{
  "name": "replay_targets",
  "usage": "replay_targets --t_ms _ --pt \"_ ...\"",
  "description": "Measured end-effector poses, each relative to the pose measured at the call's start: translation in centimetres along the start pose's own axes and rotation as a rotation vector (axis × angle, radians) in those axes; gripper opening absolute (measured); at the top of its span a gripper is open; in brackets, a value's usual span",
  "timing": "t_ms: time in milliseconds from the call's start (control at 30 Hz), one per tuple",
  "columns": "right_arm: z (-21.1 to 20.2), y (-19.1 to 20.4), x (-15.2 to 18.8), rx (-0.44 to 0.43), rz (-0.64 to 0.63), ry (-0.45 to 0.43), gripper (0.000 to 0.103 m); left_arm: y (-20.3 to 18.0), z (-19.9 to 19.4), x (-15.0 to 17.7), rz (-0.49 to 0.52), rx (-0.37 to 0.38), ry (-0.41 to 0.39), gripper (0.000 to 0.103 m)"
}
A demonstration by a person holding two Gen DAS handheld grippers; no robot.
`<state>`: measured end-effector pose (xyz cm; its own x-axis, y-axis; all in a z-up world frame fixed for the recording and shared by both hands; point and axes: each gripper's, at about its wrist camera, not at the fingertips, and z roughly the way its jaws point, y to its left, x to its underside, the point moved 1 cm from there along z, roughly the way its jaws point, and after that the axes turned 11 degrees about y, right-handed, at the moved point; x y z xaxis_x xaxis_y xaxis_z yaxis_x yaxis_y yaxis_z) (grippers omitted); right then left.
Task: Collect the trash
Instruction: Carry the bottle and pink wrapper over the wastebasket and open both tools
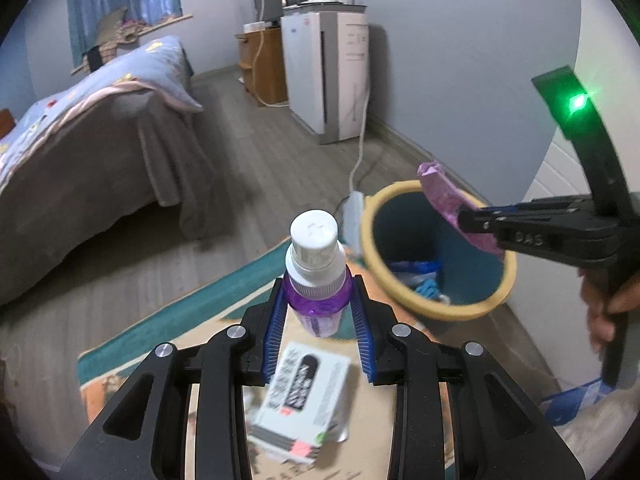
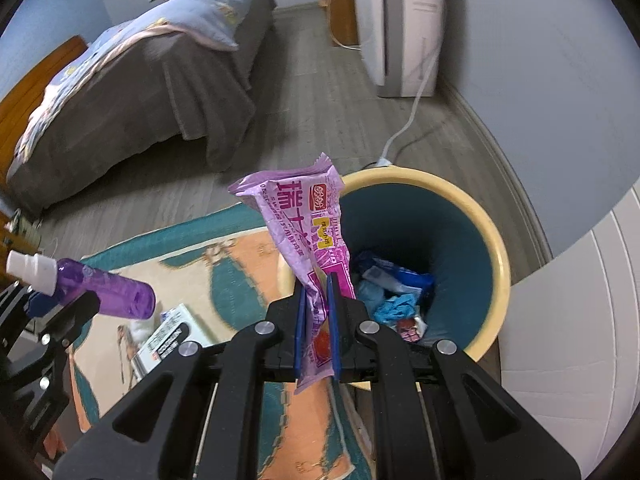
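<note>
Bed [image 1: 92, 128] w/ grey skirt and blue quilt fills the left of the room. White appliance [image 1: 324, 76] stands against the far wall, w/ a wooden cabinet [image 1: 262, 66] beside it; a white cable [image 1: 360, 148] runs from there down to a power strip [image 1: 354, 216] on the floor just behind the bin.

Bin [image 2: 460, 200]: round, cream rim, teal inside, standing on the floor at the edge of the patterned rug [image 2: 224, 264], near the wall. Inside at the bottom: blue and white wrappers [image 2: 396, 276], a crumpled light-blue piece [image 2: 396, 306] and a small red-patterned scrap [image 2: 408, 328]. Rest of the bin is bare.

On the rug, a white box w/ black print [image 1: 304, 392] lies flat, below the left gripper.

Right gripper [image 2: 316, 280] is clamped on a purple snack wrapper [image 2: 304, 216], held above the bin's near-left rim. Wrapper's long axis runs up and away from the jaws, slightly crumpled, top end flared; lower end hangs out behind the pads. From the left wrist view the wrapper [image 1: 452, 200] sits over the bin's far-right rim.

Left gripper [image 1: 318, 300] grips a purple bottle [image 1: 320, 304] w/ white cap [image 1: 314, 240] at its upper body, up off the rug, left of the bin. Bottle's axis is crosswise to the fingers; in the right wrist view the bottle [image 2: 108, 288] lies near horizontal, cap pointing left, away from the bin.
</note>
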<state>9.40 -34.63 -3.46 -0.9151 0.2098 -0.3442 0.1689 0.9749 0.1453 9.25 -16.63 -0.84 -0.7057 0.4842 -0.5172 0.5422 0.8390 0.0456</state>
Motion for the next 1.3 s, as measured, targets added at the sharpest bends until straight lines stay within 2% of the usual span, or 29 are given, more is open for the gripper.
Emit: replay_targets --t_ms 300,667,833,1000,1067,1100,1133,1167,1200,1267,1300 --pt "0.8 -3.3 -0.8 0.029 0.064 -0.005 0.009 -3.5 1.8 -2.3 0.054 0.024 0.022 0.033" --pt "4.5 -8.6 -0.2 0.049 0.187 0.077 0.009 -7.8 4.8 -3.0 0.137 0.053 0.039 0.033" --pt "5.7 -9.9 0.1 0.046 0.228 0.108 0.009 -8.9 7.1 -3.4 0.144 0.103 0.047 0.034" --pt "5.2 -10.0 -0.1 0.023 0.235 0.072 0.010 -9.8 8.8 -4.2 0.171 0.099 0.042 0.034" --pt "4.9 -9.9 -0.3 0.010 0.229 0.052 0.011 -9.8 9.0 -4.4 0.175 0.087 0.039 0.038" --pt "4.8 -9.7 -0.4 0.007 0.221 0.043 0.014 -9.6 8.9 -4.5 0.166 0.082 0.028 0.042" --pt "4.8 -9.6 -0.5 0.007 0.214 0.037 0.020 -9.4 8.8 -4.6 0.158 0.083 0.023 0.053" --pt "4.6 -9.5 -0.5 0.009 0.206 0.027 0.036 -9.1 8.5 -4.6 0.143 0.086 0.010 0.060" --pt "4.5 -9.5 -0.6 0.010 0.204 0.021 0.048 -8.9 8.4 -4.6 0.135 0.087 0.005 0.061" --pt "4.5 -9.4 -0.6 0.007 0.204 0.021 0.052 -8.3 8.3 -4.6 0.117 0.082 0.008 0.066" --pt "4.5 -9.3 -0.7 0.000 0.203 0.022 0.057 -8.0 8.1 -4.5 0.106 0.080 0.012 0.069"
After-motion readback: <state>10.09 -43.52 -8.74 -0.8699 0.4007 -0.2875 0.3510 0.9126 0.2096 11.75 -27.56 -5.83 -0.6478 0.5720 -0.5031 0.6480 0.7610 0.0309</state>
